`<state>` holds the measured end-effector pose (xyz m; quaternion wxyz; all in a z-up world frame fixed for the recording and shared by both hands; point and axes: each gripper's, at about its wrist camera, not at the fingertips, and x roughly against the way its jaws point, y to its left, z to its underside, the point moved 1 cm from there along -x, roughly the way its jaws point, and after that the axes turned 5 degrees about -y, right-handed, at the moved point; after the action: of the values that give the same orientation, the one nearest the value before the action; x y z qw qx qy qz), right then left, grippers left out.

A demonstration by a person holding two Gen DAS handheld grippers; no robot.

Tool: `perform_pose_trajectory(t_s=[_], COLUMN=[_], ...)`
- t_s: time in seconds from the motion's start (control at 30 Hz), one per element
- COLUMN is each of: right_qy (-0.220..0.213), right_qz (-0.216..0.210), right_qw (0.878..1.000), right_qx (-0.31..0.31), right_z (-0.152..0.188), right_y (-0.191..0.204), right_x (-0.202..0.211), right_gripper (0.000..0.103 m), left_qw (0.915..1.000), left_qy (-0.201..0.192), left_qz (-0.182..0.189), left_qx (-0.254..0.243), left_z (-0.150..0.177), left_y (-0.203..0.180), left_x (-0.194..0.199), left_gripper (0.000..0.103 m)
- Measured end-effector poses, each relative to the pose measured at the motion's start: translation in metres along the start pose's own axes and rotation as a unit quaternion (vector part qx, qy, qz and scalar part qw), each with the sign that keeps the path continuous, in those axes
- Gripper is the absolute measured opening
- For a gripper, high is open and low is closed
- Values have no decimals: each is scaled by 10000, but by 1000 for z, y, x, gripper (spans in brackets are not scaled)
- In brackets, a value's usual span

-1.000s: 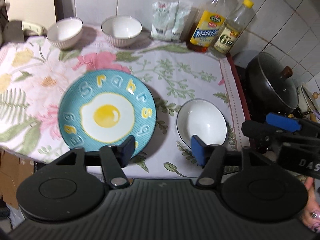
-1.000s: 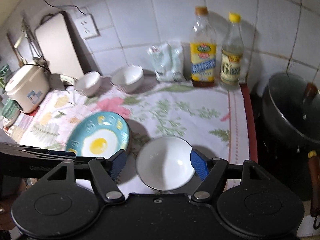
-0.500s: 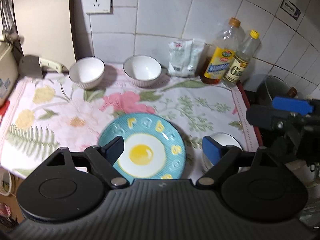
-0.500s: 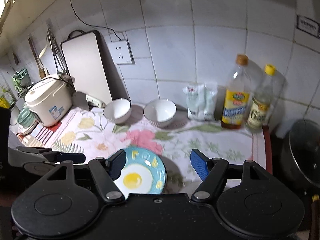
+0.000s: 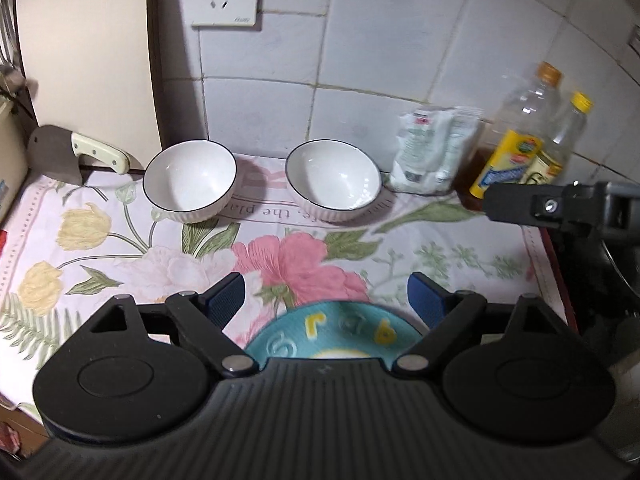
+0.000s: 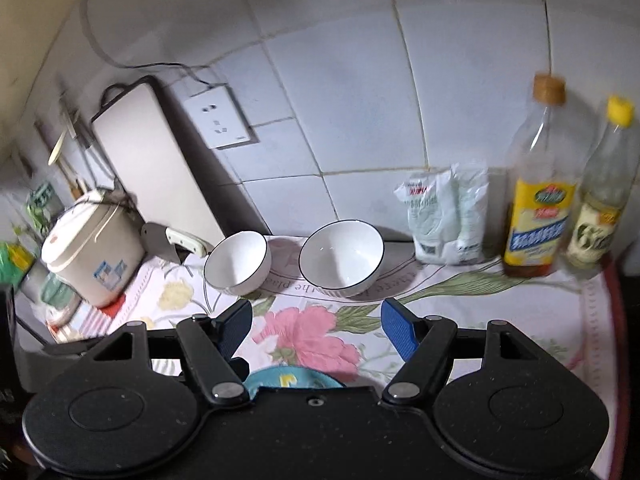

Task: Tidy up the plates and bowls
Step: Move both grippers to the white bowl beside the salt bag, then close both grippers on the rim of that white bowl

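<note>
Floral cloth (image 5: 120,248): spread over the counter, filling the middle of both views; bears all the dishes.
Cutting board (image 5: 84,60): upright against the tiled wall, upper left of the left wrist view.
Rice cooker (image 6: 90,248): at the left edge of the right wrist view, beside the cloth.
Bottles: two, upright at the wall, right side of both views; orange-capped bottle (image 6: 536,184) touching or just beside the yellow-capped bottle (image 6: 604,188).
White bag (image 5: 436,148): leaning at the wall, between the bottles and the right bowl.
Blue plate (image 5: 332,336): flat on the cloth, lower centre of the left wrist view, mostly hidden under the gripper body; only the far rim with raised letters visible. Only a small sliver seen in the right wrist view (image 6: 288,378).
Left bowl (image 5: 190,180): white with dark rim, upright, upper centre-left, near the wall.
Right bowl (image 5: 334,178): same kind, near the left bowl, not touching it.
Cleaver (image 5: 76,156): lying by the foot of the cutting board, left of the left bowl.
Left gripper (image 5: 326,300): jaws wide apart, have just been opening; nothing clamped, the plate rim lying low between the blue pads, no contact visible. Both bowls well ahead of it.
Right gripper (image 6: 316,332): jaws apart, nothing between the pads except the pink flower of the cloth; bowls just ahead, plate sliver below.
</note>
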<state>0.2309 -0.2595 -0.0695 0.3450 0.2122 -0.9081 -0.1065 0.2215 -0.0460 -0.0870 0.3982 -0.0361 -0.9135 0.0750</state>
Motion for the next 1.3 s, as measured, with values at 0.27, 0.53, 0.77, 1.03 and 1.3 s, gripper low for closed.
perform_pose_trajectory(t_s=[0.27, 0.53, 0.77, 1.03, 1.3], right_qy=[492, 807, 1040, 1201, 1254], right_qz=[-59, 54, 78, 107, 166], right_qw=[9981, 9966, 9942, 9922, 9909], right_qx=[-357, -168, -260, -310, -456], right_z=[-21, -25, -25, -23, -23], right_y=[-27, -41, -60, -72, -76], right_x=[-69, -129, -172, -193, -215], right_gripper=[76, 75, 63, 45, 33], left_qw=[9980, 9966, 9944, 9917, 9893], left_qy=[-24, -106, -7, 145, 192], left_qz=[-220, -222, 3, -1, 5], left_qx=[588, 789, 1053, 1274, 1443], left_z=[-19, -43, -45, -41, -39], left_y=[27, 39, 38, 41, 48], left_x=[-56, -96, -139, -166, -178], left_gripper=[87, 85, 66, 35, 22])
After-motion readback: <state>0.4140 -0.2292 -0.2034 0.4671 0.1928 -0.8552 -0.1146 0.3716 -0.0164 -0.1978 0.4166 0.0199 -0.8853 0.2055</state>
